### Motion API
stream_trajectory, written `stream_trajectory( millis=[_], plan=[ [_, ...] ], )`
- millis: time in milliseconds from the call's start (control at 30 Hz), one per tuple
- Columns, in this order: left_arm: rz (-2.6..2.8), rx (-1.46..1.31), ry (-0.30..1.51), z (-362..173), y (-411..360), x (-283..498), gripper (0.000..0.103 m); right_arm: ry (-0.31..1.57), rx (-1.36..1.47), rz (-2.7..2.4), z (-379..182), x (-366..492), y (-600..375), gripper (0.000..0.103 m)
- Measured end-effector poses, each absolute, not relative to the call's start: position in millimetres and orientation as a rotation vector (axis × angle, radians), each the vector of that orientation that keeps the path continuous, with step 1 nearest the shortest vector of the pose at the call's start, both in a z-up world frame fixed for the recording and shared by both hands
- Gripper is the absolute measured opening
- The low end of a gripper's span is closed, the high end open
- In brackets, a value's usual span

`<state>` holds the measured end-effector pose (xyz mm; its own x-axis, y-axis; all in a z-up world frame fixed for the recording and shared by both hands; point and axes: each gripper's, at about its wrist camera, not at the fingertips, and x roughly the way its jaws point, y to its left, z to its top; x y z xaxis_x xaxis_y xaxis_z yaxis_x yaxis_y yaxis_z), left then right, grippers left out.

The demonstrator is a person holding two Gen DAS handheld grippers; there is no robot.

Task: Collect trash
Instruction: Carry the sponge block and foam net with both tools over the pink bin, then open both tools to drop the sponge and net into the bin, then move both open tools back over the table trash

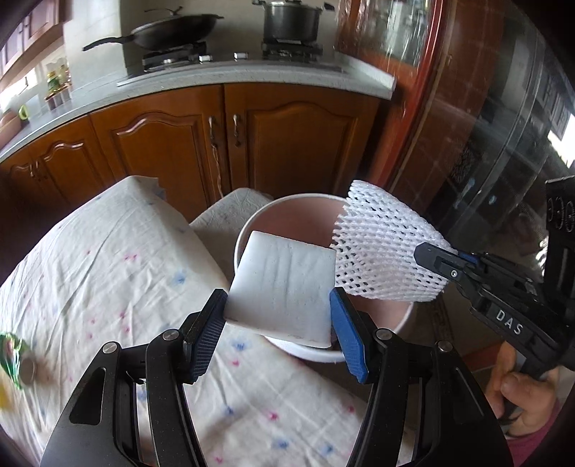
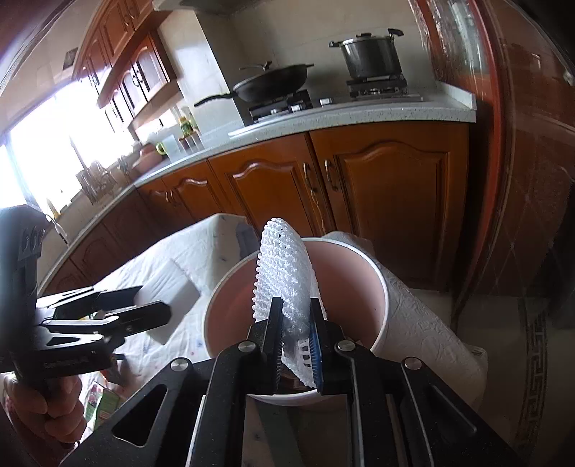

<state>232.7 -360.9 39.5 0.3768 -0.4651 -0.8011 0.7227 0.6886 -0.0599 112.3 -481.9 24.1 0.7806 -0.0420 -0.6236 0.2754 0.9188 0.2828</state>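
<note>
1. Kitchen cabinets (image 1: 172, 143) fill the back, wood doors, under a grey stone top with the stove (image 1: 230, 54) on it. A black pan (image 1: 172, 27) sits on the stove's left burner, a steel pot (image 1: 291, 21) on the right one.
2. My counter (image 1: 107, 273) is in front, covered by a white cloth with small pink and blue marks.
3. Pink trash bucket (image 1: 284, 215) with a white rim stands just past the counter edge, touching or nearly touching it, can't tell which. Its inside mostly looks bare pink in the right wrist view (image 2: 345, 273).
4. My left tongs (image 1: 278, 319) pinch a flat white foam pad (image 1: 284, 283) by its two side edges, blue pads pressed on it. The pad is tilted, held over the near rim of the bucket.
5. My right tongs (image 2: 294, 345) are clamped on a white foam net sleeve (image 2: 284, 266), which sticks up and forward over the bucket opening. From the left view the sleeve (image 1: 381, 248) hangs over the bucket's right rim, just beside the pad, with the right tongs (image 1: 442, 260) at its end.
6. Green wrapper (image 1: 12, 355) lies on the cloth at the far left, blurred.
</note>
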Motion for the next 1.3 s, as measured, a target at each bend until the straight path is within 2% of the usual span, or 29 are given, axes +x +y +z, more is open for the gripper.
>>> stream_trajectory(
  millis=[500,567,667,800,1000,1067,1300],
  plan=[
    [-0.768,0.39,0.974,12,-392,246,0.063,0.734,0.407,-0.158,1,128,-498,0.019],
    [-0.77,0.387,0.985,11,-392,246,0.065,0.733,0.425,-0.157,0,128,-501,0.033],
    [-0.774,0.37,0.999,10,-389,246,0.069,0.718,0.453,-0.153,0,126,-505,0.048],
    [-0.774,0.342,0.998,13,-384,245,0.072,0.71,0.466,-0.149,1,124,-506,0.05],
    [-0.766,0.257,0.986,23,-359,242,0.075,0.674,0.48,-0.142,6,116,-504,0.061],
    [-0.758,0.224,0.977,26,-347,240,0.075,0.655,0.479,-0.14,8,112,-501,0.067],
    [-0.729,0.136,0.914,41,-306,228,0.075,0.597,0.473,-0.127,16,102,-487,0.077]
  ],
)
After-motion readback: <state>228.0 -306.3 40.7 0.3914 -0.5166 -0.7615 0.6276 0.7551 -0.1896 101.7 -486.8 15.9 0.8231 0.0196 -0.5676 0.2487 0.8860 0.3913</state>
